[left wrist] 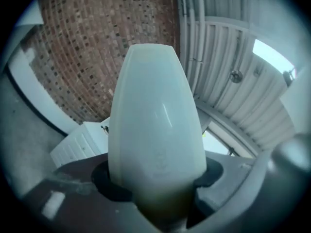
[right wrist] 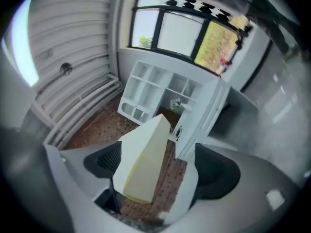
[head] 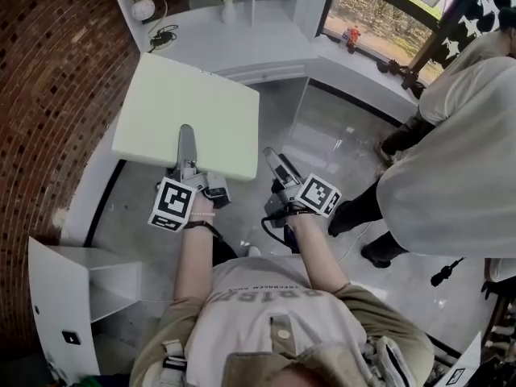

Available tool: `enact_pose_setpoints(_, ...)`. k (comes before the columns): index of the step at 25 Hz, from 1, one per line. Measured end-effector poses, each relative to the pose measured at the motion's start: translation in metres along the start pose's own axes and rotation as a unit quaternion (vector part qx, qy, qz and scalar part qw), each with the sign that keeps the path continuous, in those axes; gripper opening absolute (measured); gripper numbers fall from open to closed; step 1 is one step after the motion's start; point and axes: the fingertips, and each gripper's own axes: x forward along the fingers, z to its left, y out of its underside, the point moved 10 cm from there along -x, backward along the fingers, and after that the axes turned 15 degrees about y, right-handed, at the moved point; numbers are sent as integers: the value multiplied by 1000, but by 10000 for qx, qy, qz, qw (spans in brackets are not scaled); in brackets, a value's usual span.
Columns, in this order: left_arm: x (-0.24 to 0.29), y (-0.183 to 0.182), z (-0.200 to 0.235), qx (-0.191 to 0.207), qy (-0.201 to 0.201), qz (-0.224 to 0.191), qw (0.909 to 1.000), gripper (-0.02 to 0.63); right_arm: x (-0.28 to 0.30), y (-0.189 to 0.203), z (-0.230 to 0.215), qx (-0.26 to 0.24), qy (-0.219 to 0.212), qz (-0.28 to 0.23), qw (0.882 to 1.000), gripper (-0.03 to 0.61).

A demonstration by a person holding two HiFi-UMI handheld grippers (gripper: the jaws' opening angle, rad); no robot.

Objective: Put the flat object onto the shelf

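A pale, flat square slab (head: 189, 119) hangs level in front of me, above the floor. My left gripper (head: 187, 147) is shut on its near edge, one finger lying across its top; in the left gripper view the slab (left wrist: 153, 106) fills the space between the jaws. My right gripper (head: 272, 161) sits at the slab's near right corner. In the right gripper view that corner (right wrist: 143, 164) lies between the jaws, and a gap shows on its right side, so my right gripper (right wrist: 160, 178) is open. A white shelf unit with cubbies (right wrist: 155, 89) stands ahead by the window.
A brick wall (head: 48, 95) runs along the left. A white counter (head: 242, 43) with a cable and a vase lies ahead. A low white shelf unit (head: 81, 289) stands at my lower left. A person in white (head: 451, 160) stands close on the right.
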Motion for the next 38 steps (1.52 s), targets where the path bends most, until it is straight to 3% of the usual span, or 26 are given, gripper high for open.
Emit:
enact_pose_setpoints(4, 1, 24, 7, -752, -82, -262, 9968, 310, 4, 31, -19, 1388, -450, 664, 9871, 533)
enact_pose_setpoints(6, -1, 34, 10, -941, -139, -286, 9951, 310, 8, 37, -19, 1654, -686, 786, 9807, 552)
enact_pose_setpoints(13, -3, 51, 12, -1345, -132, -240, 9905, 310, 25, 39, -11, 2353, -921, 718, 9649, 554)
enact_pose_setpoints(16, -1, 49, 14, -1327, -66, -230, 9909, 313, 27, 38, -6, 2242, -894, 601, 9686, 497)
enact_pose_setpoints(18, 0, 48, 14, -1252, 31, -169, 9920, 321, 26, 36, -5, 2143, -872, 495, 9716, 360)
enact_pose_setpoints(22, 2, 48, 14, -1201, 356, 92, 9921, 344, 25, 28, -6, 1924, -992, 403, 9755, 331)
enact_pose_setpoints(29, 0, 42, 19, -912, 1018, 1026, 9853, 410, 36, 1, 0, 1839, -1284, 359, 9739, 305)
enact_pose_setpoints(38, -2, -2, 61, -696, 896, 632, 9915, 417, 61, -12, -6, 1716, -1257, 218, 9769, 298)
